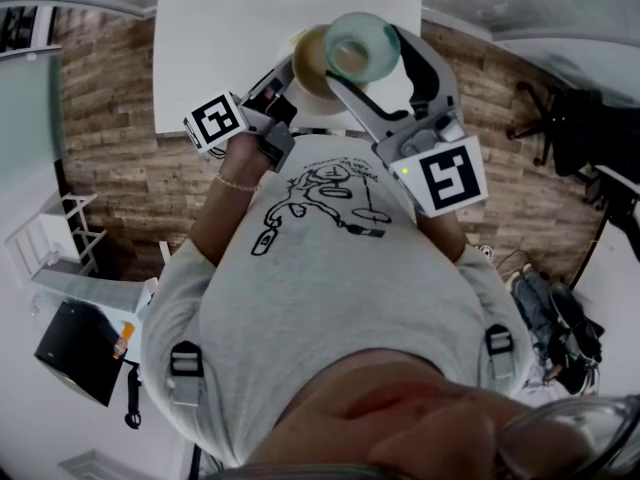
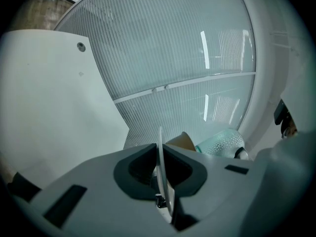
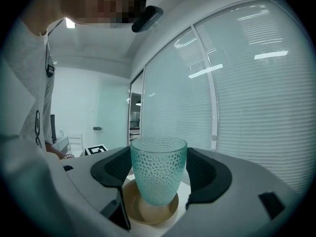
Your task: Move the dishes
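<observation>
Right gripper (image 3: 159,169) jaws are pressed against both sides of a dimpled teal glass (image 1: 360,48), which is held upright and clear of any surface. The left gripper (image 2: 160,169) is clenched on the thin white rim of a plate (image 3: 148,209), seen edge-on between its jaws. In the head view the glass is found at 12 o'clock, with the tan face of the plate touching or just under it toward 9 o'clock. In the right gripper view the plate lies at 6 o'clock, directly below the base of the glass, though whether the two touch cannot be told. A white table (image 1: 250,28) is seen beyond both dishes, at 11 to 12 o'clock in the head view. The step in hand is judged to be the carry, with both dishes grasped and neither set down. For the next move a bare patch of surface would be needed. The plate should be levelled before release, and the glass lowered upright, so that neither is knocked by the other gripper. No brand, label or legible writing is found. Only the black square markers (image 1: 450,176) on the gripper cubes and a line drawing (image 1: 320,203) on the shirt are seen.
</observation>
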The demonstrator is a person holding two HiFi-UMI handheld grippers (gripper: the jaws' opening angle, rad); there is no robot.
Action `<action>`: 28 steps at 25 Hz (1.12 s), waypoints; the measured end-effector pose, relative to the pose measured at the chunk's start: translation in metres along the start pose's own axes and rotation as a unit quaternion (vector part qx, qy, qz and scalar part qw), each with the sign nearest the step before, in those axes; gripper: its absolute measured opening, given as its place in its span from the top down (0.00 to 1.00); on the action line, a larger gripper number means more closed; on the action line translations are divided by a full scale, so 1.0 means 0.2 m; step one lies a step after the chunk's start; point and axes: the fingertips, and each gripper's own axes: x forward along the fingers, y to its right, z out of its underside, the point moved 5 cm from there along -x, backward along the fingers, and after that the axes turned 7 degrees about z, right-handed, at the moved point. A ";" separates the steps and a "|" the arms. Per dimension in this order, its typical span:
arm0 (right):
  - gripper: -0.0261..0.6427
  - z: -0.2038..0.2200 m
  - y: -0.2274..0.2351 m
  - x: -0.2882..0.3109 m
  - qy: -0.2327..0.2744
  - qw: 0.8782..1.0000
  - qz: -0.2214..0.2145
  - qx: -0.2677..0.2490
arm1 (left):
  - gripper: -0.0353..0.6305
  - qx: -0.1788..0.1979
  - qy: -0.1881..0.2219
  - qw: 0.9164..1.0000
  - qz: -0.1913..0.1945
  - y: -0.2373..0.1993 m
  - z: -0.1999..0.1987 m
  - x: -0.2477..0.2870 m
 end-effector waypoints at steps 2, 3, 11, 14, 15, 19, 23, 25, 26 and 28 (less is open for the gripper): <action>0.43 0.01 0.02 -0.01 -0.002 1.000 0.004 0.000 | 0.92 -0.001 0.000 1.000 0.002 0.00 0.00 0.01; 0.43 0.01 0.03 -0.01 -0.003 1.000 0.007 0.000 | 0.92 0.000 0.000 1.000 0.003 0.01 0.00 0.01; 0.43 0.07 0.23 -0.11 -0.020 0.997 0.073 0.003 | 0.92 -0.001 0.002 1.000 0.006 0.00 -0.03 0.02; 0.43 0.09 0.33 -0.18 -0.028 0.995 0.101 0.000 | 0.92 0.001 0.004 1.000 0.003 0.00 -0.04 0.01; 0.43 0.10 0.36 -0.20 -0.032 0.993 0.110 0.000 | 0.92 0.001 0.005 1.000 0.002 -0.01 -0.04 0.02; 0.43 0.13 0.48 -0.27 -0.042 0.988 0.146 0.000 | 0.92 0.003 0.008 1.000 0.001 -0.02 -0.08 0.03; 0.43 0.15 0.52 -0.32 -0.044 0.985 0.167 0.002 | 0.92 0.005 0.007 1.000 0.000 -0.01 -0.09 0.03; 0.43 0.15 0.52 -0.32 -0.043 0.984 0.170 0.003 | 0.92 0.005 0.006 1.000 0.002 -0.01 -0.09 0.04; 0.43 0.15 0.52 -0.32 -0.041 0.984 0.171 0.004 | 0.92 0.006 0.005 1.000 0.003 -0.01 -0.09 0.04; 0.43 0.16 0.52 -0.32 -0.038 0.984 0.172 0.006 | 0.92 0.009 0.004 1.000 0.006 0.00 -0.10 0.05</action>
